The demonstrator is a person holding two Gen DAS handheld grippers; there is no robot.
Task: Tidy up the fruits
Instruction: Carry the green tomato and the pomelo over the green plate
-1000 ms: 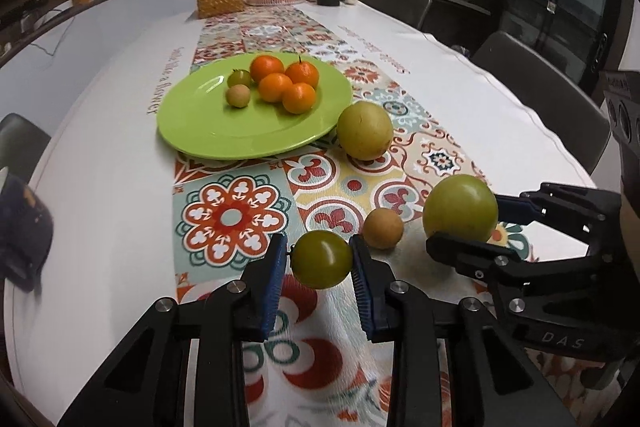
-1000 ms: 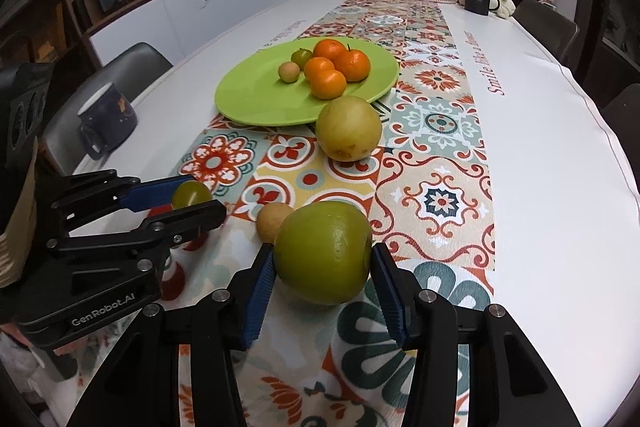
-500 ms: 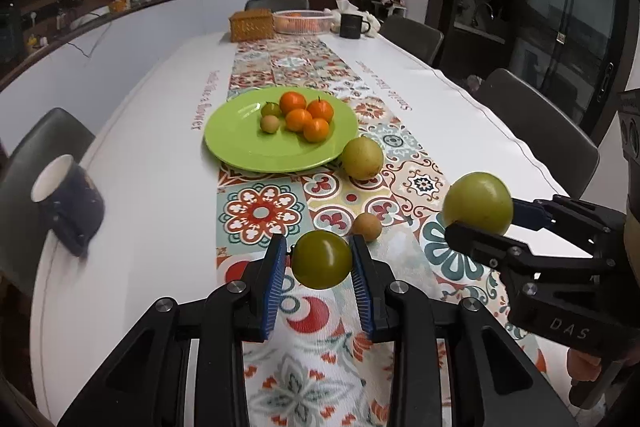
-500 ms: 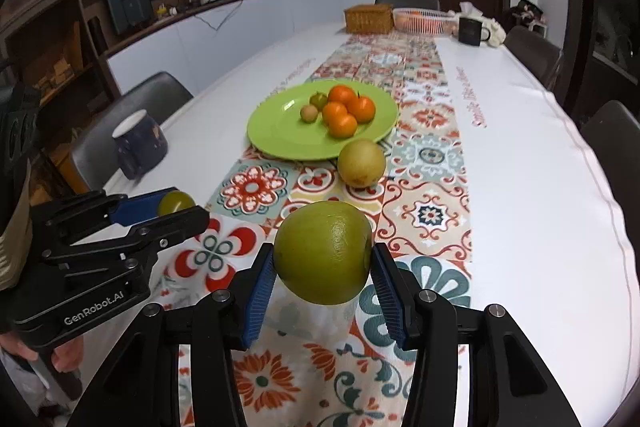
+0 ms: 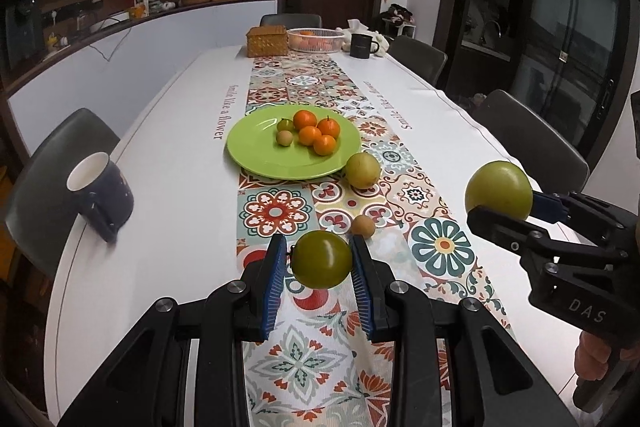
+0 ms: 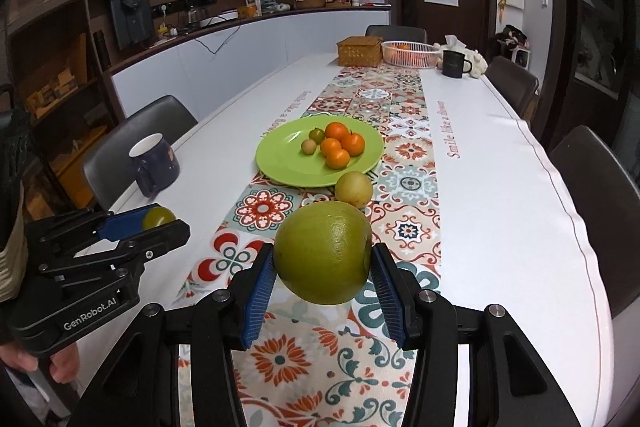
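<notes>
Held clear above the patterned table runner (image 5: 280,211), the left gripper (image 5: 320,263) clamps a small, glossy olive-green fruit (image 5: 321,259) between blue ribbed pads, its body marked "GenRobot.AI". Farther along the runner, a lime-green plate (image 5: 256,151) carries four oranges (image 5: 316,135) and two small greenish fruits; a yellow pear-like fruit (image 5: 362,170) touches its rim, and a small brown fruit (image 5: 363,225) lies nearer. The cloth reads "Smile like a flower". At right, the right gripper (image 6: 324,267), marked "DAS", grips a large, dimpled green citrus (image 6: 323,251) in mid-air.
</notes>
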